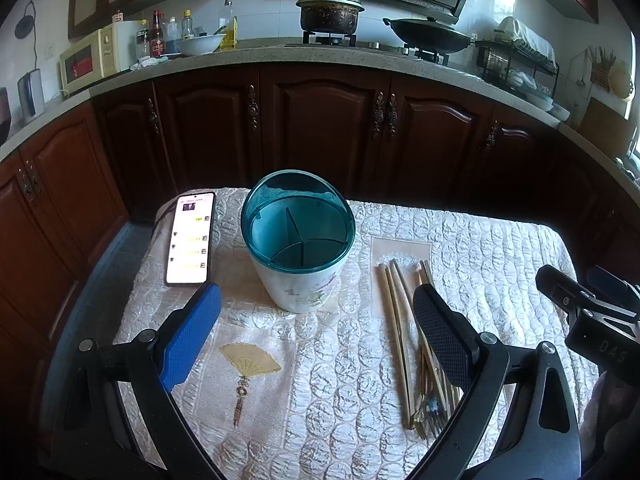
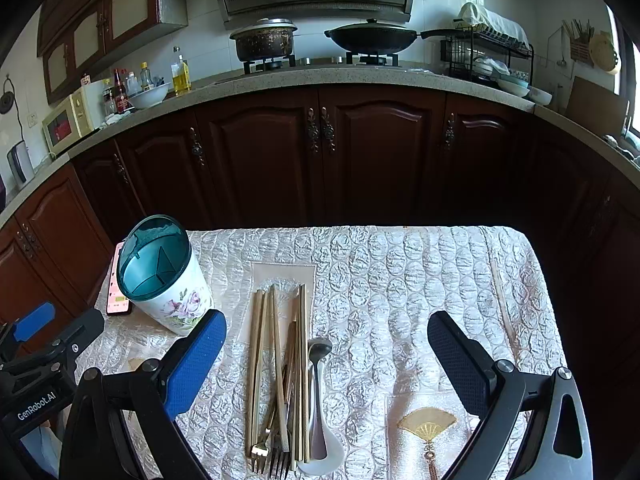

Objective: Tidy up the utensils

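table (image 2: pixel 460 264): holder (image 2: pixel 176 296), utensils (image 2: pixel 280 380), phone (image 1: pixel 190 238)

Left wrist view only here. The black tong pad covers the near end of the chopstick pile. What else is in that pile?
Observer: A metal spoon lies beside the chopsticks, bowl pointing toward the cabinets.
Operator: Anything under it?
Observer: A white spoon lies partly beneath its handle.
Operator: Right tongs state?
Observer: The right tongs are open and empty, above the pile.
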Motion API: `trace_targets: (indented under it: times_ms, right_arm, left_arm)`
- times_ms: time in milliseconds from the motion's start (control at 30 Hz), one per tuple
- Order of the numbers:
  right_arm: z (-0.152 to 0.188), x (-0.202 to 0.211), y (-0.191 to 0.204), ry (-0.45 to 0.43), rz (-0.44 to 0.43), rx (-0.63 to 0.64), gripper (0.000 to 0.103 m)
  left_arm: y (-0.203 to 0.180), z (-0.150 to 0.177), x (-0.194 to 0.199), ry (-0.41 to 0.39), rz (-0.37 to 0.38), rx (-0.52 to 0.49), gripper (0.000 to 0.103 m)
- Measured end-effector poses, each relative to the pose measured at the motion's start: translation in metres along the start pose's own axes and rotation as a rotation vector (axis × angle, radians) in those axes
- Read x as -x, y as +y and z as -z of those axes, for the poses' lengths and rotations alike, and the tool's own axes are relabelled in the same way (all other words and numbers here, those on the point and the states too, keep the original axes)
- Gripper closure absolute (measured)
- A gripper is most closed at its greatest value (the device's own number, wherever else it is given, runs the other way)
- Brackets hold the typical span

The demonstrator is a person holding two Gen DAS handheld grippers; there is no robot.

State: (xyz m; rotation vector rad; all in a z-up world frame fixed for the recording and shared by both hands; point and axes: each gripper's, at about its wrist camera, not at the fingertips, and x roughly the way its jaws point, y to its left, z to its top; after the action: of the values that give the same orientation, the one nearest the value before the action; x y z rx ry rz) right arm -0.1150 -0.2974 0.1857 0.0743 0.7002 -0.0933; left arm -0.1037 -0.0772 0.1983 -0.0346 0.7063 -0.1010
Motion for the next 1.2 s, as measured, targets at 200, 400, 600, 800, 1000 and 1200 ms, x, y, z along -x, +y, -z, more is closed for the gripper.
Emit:
trace_targets:
  times_ms: [200, 400, 600, 800, 1000, 1200]
  right_arm:
    - [0.001, -0.001, 0.001, 0.003, -0.002, 0.008, 0.002]
    - [0.002, -0.002, 0.002, 0.005, -0.006, 0.010, 0.002]
    - [0.003, -0.004, 0.002, 0.008, -0.013, 0.012, 0.002]
    - [0.003, -0.006, 0.003, 0.011, -0.013, 0.015, 0.002]
    - [0.004, -0.009, 0.003, 0.020, -0.013, 0.014, 0.002]
    - [0.005, -0.013, 0.004, 0.034, -0.026, 0.018, 0.002]
  left_arm:
    - [0.001, 0.001, -0.001, 0.002, 0.000, 0.003, 0.006]
    - [0.002, 0.001, -0.001, 0.003, -0.002, 0.005, 0.006]
    - [0.004, 0.002, -0.004, 0.007, -0.005, 0.009, 0.006]
    - [0.005, 0.002, -0.006, 0.010, -0.005, 0.011, 0.006]
    - [0.004, 0.003, -0.009, 0.019, -0.002, 0.020, 0.006]
    - [0.003, 0.003, -0.013, 0.027, 0.002, 0.019, 0.006]
